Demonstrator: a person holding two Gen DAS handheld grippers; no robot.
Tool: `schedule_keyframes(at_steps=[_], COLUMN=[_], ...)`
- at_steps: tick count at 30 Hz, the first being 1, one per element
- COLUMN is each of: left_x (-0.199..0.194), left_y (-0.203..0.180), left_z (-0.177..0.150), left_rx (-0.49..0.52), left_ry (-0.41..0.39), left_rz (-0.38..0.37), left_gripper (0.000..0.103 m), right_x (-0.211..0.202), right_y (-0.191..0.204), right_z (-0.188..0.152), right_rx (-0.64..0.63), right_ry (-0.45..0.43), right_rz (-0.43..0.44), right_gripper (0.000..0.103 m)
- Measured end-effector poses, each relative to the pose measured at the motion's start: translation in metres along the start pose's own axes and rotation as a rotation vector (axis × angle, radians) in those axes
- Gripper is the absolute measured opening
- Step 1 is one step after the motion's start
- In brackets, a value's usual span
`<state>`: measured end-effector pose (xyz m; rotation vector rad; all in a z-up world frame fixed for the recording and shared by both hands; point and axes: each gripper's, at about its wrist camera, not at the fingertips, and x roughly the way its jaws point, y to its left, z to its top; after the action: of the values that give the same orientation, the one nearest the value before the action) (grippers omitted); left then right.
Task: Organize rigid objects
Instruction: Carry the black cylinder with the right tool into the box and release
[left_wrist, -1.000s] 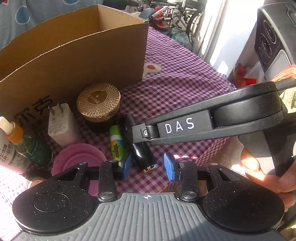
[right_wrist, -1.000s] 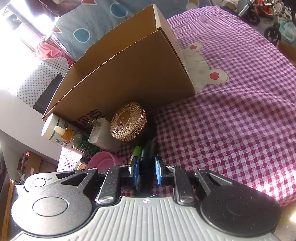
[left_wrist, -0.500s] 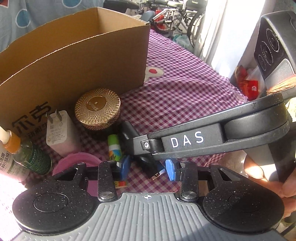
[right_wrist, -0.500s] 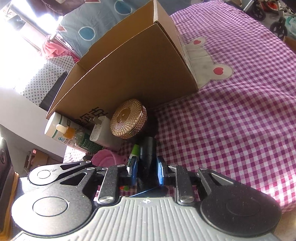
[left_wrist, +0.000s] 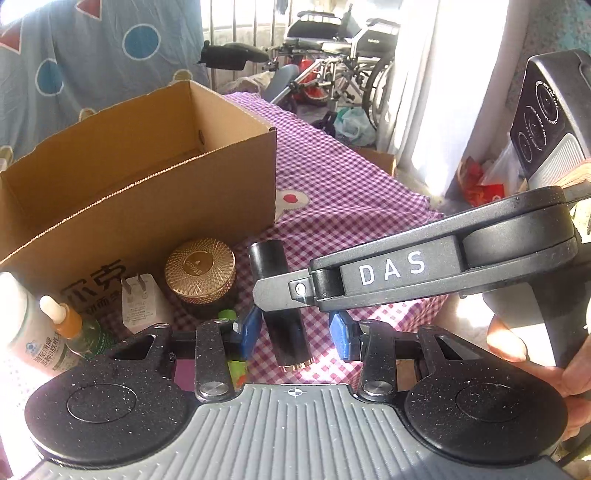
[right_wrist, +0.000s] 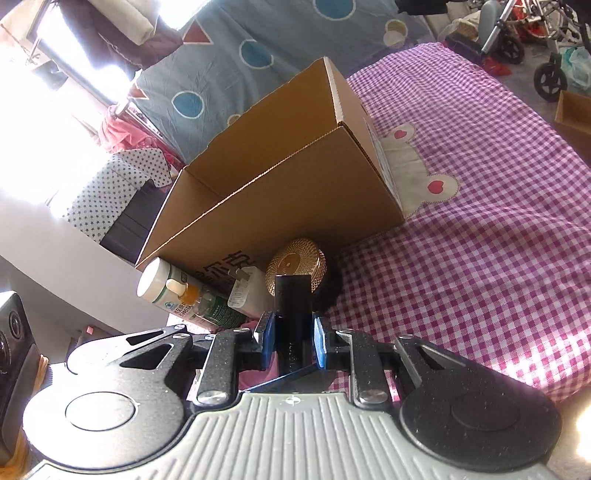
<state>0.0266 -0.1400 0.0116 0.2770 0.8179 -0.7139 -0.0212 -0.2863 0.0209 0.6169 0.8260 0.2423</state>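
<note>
My right gripper (right_wrist: 293, 336) is shut on a black cylinder (right_wrist: 293, 295) with a gold end and holds it off the cloth. In the left wrist view the same black cylinder (left_wrist: 280, 306) hangs from the right gripper (left_wrist: 280, 295), whose finger is marked DAS. My left gripper (left_wrist: 295, 330) stands open just below it; the cylinder shows between its blue pads but they do not press it. An open cardboard box (left_wrist: 147, 206) stands behind. A gold-lidded jar (left_wrist: 199, 266), a white charger plug (left_wrist: 142, 302) and a lime green tube (left_wrist: 227, 314) sit before the box.
A white bottle (left_wrist: 22, 332) and a green bottle with an orange cap (left_wrist: 74, 328) lie at the left. The purple checked cloth (right_wrist: 480, 240) stretches right of the box (right_wrist: 295, 199). A hand (left_wrist: 535, 350) grips the right handle. Wheelchairs stand beyond the bed.
The right gripper has lifted the black cylinder off the cloth. Both grippers have risen, and the inside of the box has come into view.
</note>
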Motion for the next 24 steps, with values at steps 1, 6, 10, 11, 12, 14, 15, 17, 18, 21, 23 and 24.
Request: schedule_keyframes(at_steps=[1,6,10,11,12,14,15,17,18,21,23,24], left_x=[-0.006,-0.049,-0.075,-0.078,-0.081,-0.084,-0.083,-0.074,-0.069,-0.048,-0.033,-0.024], left_y=[0.0,0.01,0.035,0.041,0.05,0.068,0.076,0.097,0.108,0.142,0.162,0.171], left_z=[0.003,0.027,0.055,0.059,0.067,0.077,0.081,0.088,0.09,0.092,0.089,0.087], left_rx=[0.007,0.002,-0.043,-0.054,-0.072,-0.106,-0.119,-0.16,-0.184,-0.257,-0.3,-0.318], left_ry=[-0.019,-0.14,-0.194,-0.198,-0.2,-0.194,-0.187,-0.157,-0.133,-0.049,0.005,0.034], left_rz=[0.006,0.061,0.123,0.133,0.149,0.177,0.192,0.207,0.209,0.197,0.179,0.171], left_gripper=[0.039,0.039,0.039,0.039,0.039,0.039,0.039,0.039,0.039,0.039,0.039,0.039], right_x=[-0.006,-0.027,-0.022,-0.018,-0.01,0.009,0.02,0.047,0.06,0.106,0.137,0.152], right_y=[0.007,0.048,0.082,0.09,0.099,0.112,0.117,0.125,0.127,0.128,0.123,0.12], right_z=[0.003,0.031,0.067,0.076,0.087,0.107,0.116,0.136,0.143,0.161,0.167,0.17], right_rx=[-0.016,-0.125,-0.211,-0.229,-0.245,-0.267,-0.272,-0.263,-0.259,-0.228,-0.193,-0.175], right_ry=[-0.017,-0.097,-0.112,-0.108,-0.095,-0.057,-0.034,0.031,0.063,0.176,0.255,0.295], right_rz=[0.004,0.057,0.13,0.145,0.164,0.194,0.206,0.224,0.227,0.218,0.203,0.196], right_gripper=[0.024,0.024,0.024,0.024,0.024,0.024,0.024,0.024,0.024,0.024,0.024,0.024])
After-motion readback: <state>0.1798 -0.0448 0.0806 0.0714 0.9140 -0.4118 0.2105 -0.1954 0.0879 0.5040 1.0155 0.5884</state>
